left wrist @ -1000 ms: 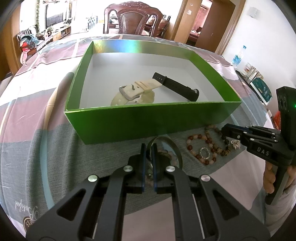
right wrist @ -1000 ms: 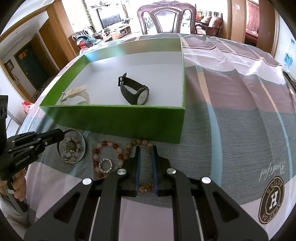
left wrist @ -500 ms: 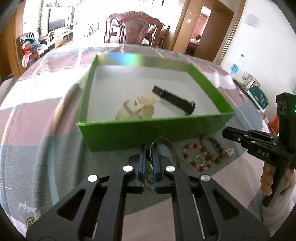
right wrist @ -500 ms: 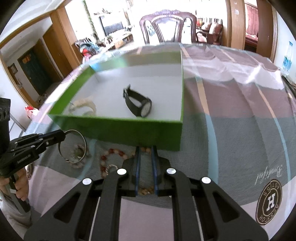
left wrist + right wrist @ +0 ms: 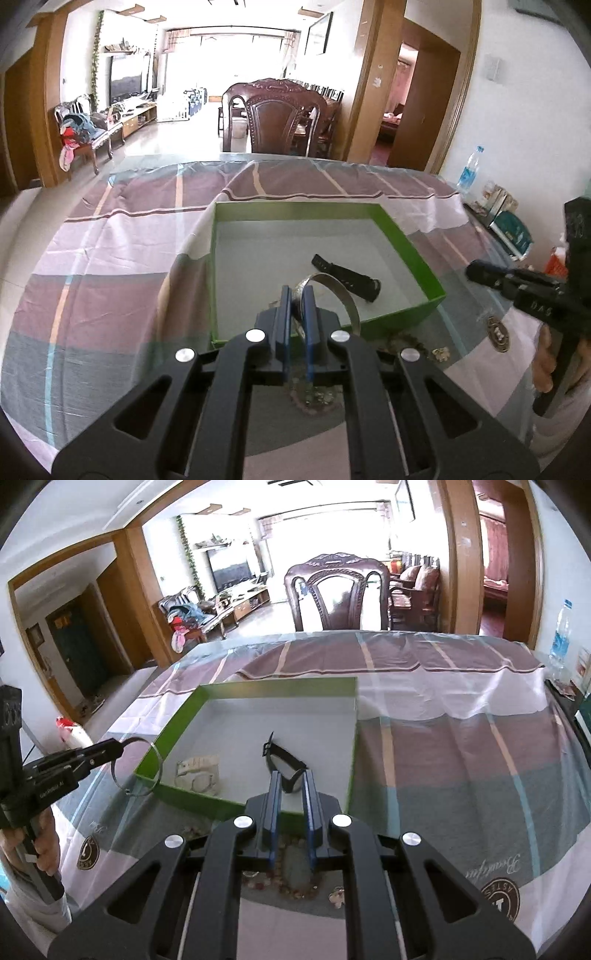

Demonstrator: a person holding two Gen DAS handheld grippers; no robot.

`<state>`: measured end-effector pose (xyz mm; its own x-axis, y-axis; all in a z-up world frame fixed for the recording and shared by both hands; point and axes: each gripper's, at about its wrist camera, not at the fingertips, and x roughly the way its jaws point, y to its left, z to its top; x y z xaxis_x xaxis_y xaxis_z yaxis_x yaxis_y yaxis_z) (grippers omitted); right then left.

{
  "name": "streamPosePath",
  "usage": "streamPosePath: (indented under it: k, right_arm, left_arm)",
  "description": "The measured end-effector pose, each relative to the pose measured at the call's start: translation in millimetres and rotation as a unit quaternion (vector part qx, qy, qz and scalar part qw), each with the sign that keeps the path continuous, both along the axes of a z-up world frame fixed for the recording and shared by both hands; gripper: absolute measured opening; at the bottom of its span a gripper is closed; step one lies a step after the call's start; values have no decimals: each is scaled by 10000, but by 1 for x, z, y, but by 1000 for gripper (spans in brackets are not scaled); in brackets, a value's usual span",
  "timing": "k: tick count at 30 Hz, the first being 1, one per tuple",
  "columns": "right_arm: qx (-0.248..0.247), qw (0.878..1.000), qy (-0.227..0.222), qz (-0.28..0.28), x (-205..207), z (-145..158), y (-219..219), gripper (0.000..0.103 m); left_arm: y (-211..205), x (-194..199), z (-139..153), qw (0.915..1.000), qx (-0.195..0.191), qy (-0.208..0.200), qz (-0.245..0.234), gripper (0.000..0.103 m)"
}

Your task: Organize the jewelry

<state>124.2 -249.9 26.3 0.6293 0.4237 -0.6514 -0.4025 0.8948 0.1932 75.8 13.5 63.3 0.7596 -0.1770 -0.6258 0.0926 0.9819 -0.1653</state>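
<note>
My left gripper (image 5: 297, 295) is shut on a thin silver bangle (image 5: 341, 295) and holds it in the air over the near wall of the green box (image 5: 406, 236). The right wrist view shows that same gripper (image 5: 118, 747) at the left, the bangle (image 5: 149, 771) hanging from its tip. Inside the box (image 5: 166, 731) lie a black watch (image 5: 284, 764) and a beige watch (image 5: 197, 775). My right gripper (image 5: 290, 779) is shut, raised before the box, with nothing visible between its tips. Beaded bracelets (image 5: 273, 882) lie on the cloth below it.
A striped cloth (image 5: 122, 258) under clear plastic covers the table. A dark wooden chair (image 5: 280, 118) stands at the far edge. A water bottle (image 5: 469, 170) and small boxes (image 5: 511, 229) sit at the right. A hand (image 5: 546, 362) grips the right tool.
Both grippers have risen from the table and tilted up. The bangle has come off the cloth in the left gripper. The beaded bracelets stayed on the cloth.
</note>
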Motion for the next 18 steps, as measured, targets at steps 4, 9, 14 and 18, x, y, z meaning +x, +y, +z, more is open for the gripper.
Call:
streamPosePath:
  k: [4, 9, 14, 18]
  right_arm:
    - [-417, 9976, 484, 260, 0, -37, 15, 47]
    - [-861, 9891, 1193, -21, 20, -93, 18, 47]
    - [-1238, 9842, 1260, -67, 24, -111, 23, 11]
    - [-1348, 9836, 1197, 95, 15, -111, 29, 11]
  left_arm:
    - [-4, -9, -11, 9997, -114, 141, -176, 7]
    - [-15, -14, -20, 9990, -117, 269, -350, 8]
    - [-15, -15, -22, 9989, -123, 304, -348, 8]
    - [-13, -13, -31, 9985, 9, 475, -279, 9]
